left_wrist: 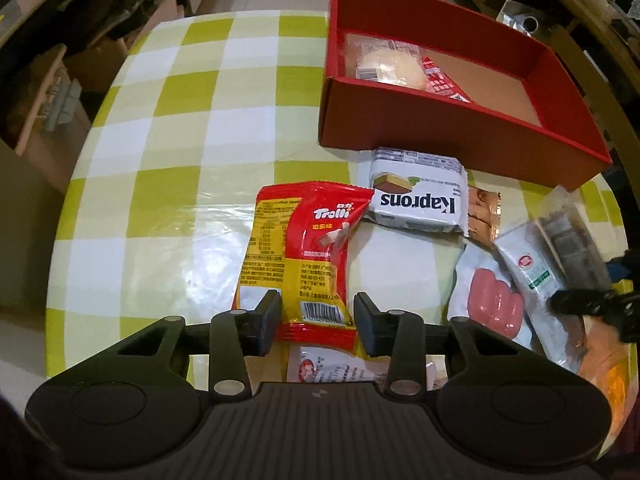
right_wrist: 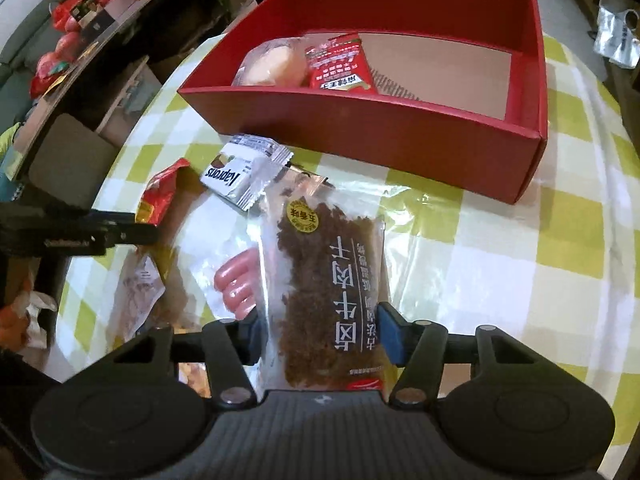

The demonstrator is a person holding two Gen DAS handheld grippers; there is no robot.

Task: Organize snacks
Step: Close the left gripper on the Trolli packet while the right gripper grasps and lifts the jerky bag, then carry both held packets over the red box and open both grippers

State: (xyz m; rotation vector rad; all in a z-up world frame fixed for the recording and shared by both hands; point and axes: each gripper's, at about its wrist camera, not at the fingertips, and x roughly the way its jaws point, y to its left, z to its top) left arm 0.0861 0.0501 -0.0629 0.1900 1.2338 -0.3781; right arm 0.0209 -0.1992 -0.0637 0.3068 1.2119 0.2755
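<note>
A red box (left_wrist: 440,132) stands at the far side of the checked table; it holds a wrapped bun (left_wrist: 384,62) and a red packet (left_wrist: 440,80). In the left wrist view my left gripper (left_wrist: 318,326) is shut on the red Trolli candy bag (left_wrist: 308,248) at its near end. A white Kaprons pack (left_wrist: 418,196) and a sausage pack (left_wrist: 494,300) lie to its right. In the right wrist view my right gripper (right_wrist: 320,334) is shut on a clear bag of brown dried beef (right_wrist: 324,288), in front of the box (right_wrist: 400,136).
Other snack packs lie near the table's front edge (left_wrist: 560,240), (right_wrist: 140,292). My left gripper's arm shows at the left of the right wrist view (right_wrist: 80,232). Shelves with goods stand beyond the table's left edge (right_wrist: 80,0). Bare checked cloth lies to the left (left_wrist: 180,120).
</note>
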